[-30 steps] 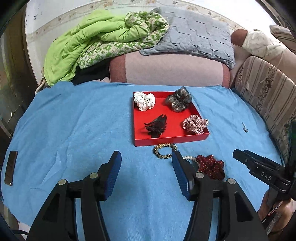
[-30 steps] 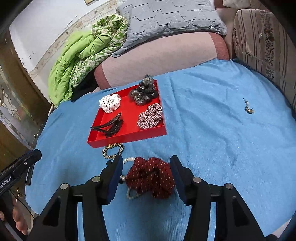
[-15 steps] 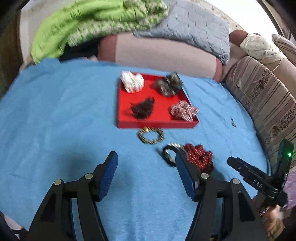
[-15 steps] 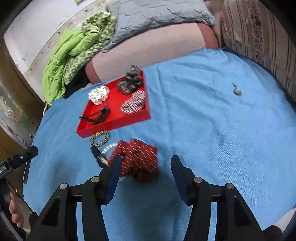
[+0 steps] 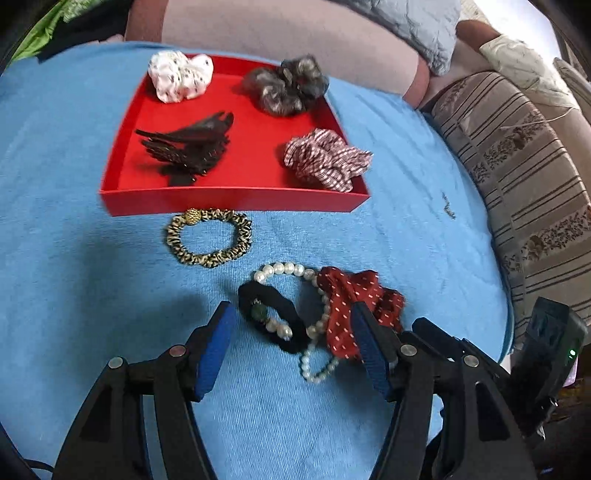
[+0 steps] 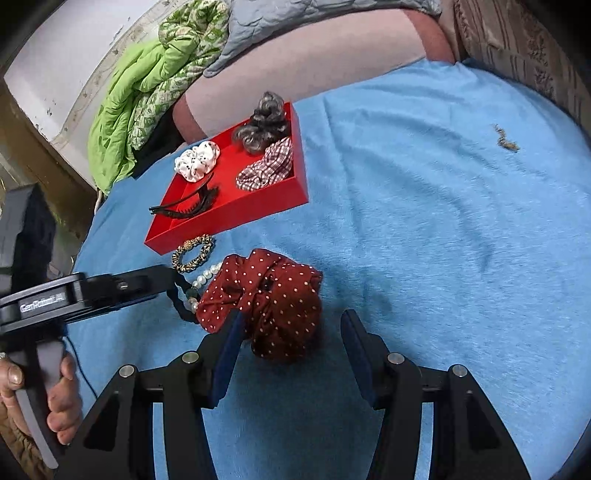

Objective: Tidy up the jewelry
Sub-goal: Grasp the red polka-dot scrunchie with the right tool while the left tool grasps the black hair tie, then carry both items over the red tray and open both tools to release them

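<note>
a blue cloth (image 5: 92, 258) covers the whole work surface and runs out to its rounded edge in both views. behind it, along the top of the frames, lies a pink bolster (image 6: 303, 62) with a grey quilted pillow (image 5: 417, 26) on it, and a heap of green bedding (image 6: 147, 85) fills the upper left of the right wrist view against a pale wall. a striped, flowered sofa arm (image 5: 524, 177) closes the right side of the left wrist view.

a red tray (image 5: 236, 201) sits in the upper middle of the left wrist view, holding a white scrunchie (image 5: 181, 75), a grey scrunchie (image 5: 288, 86), a checked scrunchie (image 5: 327, 160) and a black hair claw (image 5: 188, 146). just below the tray's near wall lies a leopard-print hair tie (image 5: 208, 238). lower, in a loose tangle, are a pearl bracelet (image 5: 317, 321), a black hair tie (image 5: 273, 317) and a dark red dotted scrunchie (image 6: 266, 302), touching one another.

the left gripper (image 5: 291, 347) is spread, its pads either side of the black tie and pearls without pressing. the right gripper (image 6: 291, 347) is also spread, the red scrunchie just ahead of its left pad. a small dark scrap (image 6: 506, 140) lies apart at the upper right.
</note>
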A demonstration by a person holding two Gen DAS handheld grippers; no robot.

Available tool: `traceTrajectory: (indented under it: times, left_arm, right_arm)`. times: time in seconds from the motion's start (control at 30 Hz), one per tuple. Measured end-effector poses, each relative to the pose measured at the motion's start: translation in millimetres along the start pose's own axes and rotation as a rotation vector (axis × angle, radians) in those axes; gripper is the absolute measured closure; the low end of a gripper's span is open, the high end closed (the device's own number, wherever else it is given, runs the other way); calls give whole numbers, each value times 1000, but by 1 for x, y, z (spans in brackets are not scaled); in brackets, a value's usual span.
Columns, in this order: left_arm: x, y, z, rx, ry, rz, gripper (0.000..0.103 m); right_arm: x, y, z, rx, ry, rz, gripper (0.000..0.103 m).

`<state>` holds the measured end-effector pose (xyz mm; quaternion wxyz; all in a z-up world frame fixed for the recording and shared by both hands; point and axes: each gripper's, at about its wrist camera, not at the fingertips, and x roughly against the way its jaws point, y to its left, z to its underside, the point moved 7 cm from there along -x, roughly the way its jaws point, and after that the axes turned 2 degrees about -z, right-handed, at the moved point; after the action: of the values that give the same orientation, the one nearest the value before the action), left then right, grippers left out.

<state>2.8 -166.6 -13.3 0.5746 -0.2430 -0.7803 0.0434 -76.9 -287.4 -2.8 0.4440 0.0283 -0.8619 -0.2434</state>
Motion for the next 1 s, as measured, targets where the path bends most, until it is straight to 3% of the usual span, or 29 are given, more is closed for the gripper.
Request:
traceTrajectory:
  times: [0.07, 0.1, 0.13, 0.2, 0.3, 0.5, 0.7, 1.0]
  left_arm:
    - [-8, 2, 1, 13, 29, 18, 69]
    - [-12, 3, 2, 18, 49, 27, 95]
    - [-15, 4, 5, 30, 73, 42, 97]
    - [-11, 7, 5, 49, 53, 58, 97]
    - [0, 11, 6, 58, 29, 72, 97]
    - [42, 11, 6, 43, -50, 92, 97]
    - [84, 8, 8, -50, -150, -2, 97]
    - [134, -4, -1, -161, -257, -54, 97]
  right_arm:
    - [-6, 3, -2, 6, 6, -10, 44]
    - [-9, 4, -3, 12, 10, -10, 45]
    - [-13, 6, -4, 19, 15, -8, 47]
    - [-18, 8, -4, 34, 28, -3, 79]
    - [-20, 12, -2, 49, 42, -2, 94]
    - [3, 21, -3, 57, 1, -30, 97]
    - [36, 39, -16, 75, -67, -58, 97]
    - [61, 64, -29, 112, -116, -75, 97]
